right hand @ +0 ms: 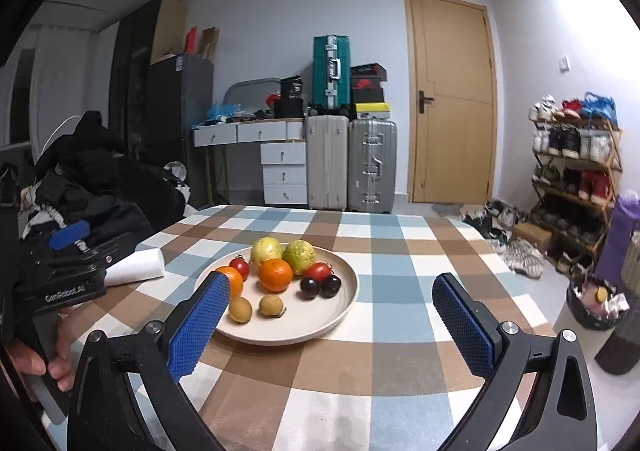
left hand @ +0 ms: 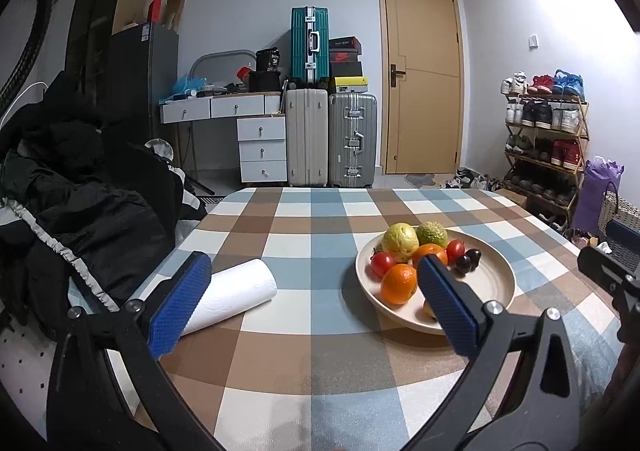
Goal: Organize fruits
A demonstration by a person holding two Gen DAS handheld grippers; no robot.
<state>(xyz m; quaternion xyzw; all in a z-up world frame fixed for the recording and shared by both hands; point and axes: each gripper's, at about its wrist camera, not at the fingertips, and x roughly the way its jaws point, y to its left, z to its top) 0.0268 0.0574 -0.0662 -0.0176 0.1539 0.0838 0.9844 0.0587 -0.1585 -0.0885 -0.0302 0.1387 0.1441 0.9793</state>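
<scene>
fruit: on plate (right hand: pixel 344 303), just ahead of right gripper (right hand: pixel 332 315), ahead-right of left gripper (left hand: pixel 312 287).
handling: oranges (right hand: pixel 275 274) firm, round, roll-prone; grip across widest pt. Tomatoes (right hand: pixel 318 271) & dark plums (right hand: pixel 330 285) prob. soft, go light.
tongs: both spread wide, holding & touching nothing.

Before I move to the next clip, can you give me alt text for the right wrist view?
A beige plate of fruit sits on a checked table: two oranges, two guavas, tomatoes, dark plums and two longans. The open right claw hovers empty just before it; the left claw is at the far left by a paper roll.
</scene>
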